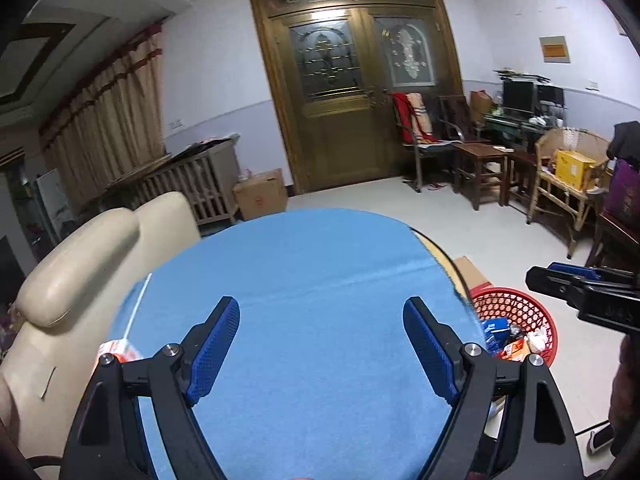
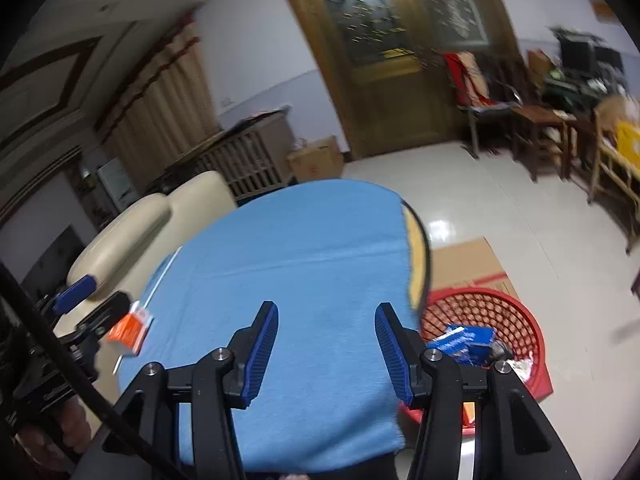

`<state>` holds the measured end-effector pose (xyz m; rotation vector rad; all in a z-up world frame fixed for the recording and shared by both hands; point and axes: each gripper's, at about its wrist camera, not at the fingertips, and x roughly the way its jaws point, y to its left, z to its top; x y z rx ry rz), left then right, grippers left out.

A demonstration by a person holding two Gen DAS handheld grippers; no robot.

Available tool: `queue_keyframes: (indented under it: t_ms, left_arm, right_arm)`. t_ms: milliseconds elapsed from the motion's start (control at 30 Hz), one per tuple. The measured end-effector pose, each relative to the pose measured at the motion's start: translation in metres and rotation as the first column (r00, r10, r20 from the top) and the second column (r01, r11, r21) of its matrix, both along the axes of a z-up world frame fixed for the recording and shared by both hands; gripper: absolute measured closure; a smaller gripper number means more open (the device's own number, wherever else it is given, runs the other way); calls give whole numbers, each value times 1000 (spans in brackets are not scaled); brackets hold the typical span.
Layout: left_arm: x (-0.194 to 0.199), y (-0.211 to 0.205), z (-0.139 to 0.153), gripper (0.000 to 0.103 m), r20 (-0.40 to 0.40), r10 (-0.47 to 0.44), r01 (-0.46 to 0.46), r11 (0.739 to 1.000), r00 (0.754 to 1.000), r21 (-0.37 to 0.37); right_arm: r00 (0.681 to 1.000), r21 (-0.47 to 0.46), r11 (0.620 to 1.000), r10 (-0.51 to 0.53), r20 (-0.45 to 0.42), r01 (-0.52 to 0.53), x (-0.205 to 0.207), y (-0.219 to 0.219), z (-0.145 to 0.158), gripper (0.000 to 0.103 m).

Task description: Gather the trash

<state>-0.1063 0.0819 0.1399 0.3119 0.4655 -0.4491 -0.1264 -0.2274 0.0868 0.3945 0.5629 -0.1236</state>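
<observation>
Blue cloth (image 1: pixel 320 280), orange packet (image 2: pixel 130 330) lettering unreadable, left gripper (image 1: pixel 320 344) and right gripper (image 2: pixel 326 344) fingers open, empty

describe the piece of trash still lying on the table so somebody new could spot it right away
Find the round table under the blue cloth. At its left edge, beside the cream chair, lies a small orange-and-white packet. It is the only orange thing on the cloth.

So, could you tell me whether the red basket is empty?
Not empty: the red basket holds a blue packet and other wrappers.
</observation>
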Motion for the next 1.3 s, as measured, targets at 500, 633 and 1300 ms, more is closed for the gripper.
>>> queue_keyframes:
  t_ms: [500,633,1300]
  left_arm:
    - [-4,70,8,12,29,208,-208,978,978,-1]
    - [1,80,6,12,19,236,-236,972,972,-5]
    - [-5,107,-2,12,-12,283,-283,959,959,-11]
  right_arm:
    - [992,-162,980,124,36,-117,4,111,21,47]
    - [988,-175,974,153,36,-145,9,126,21,47]
    - [979,-189,964,197,47,-185,20,147,24,47]
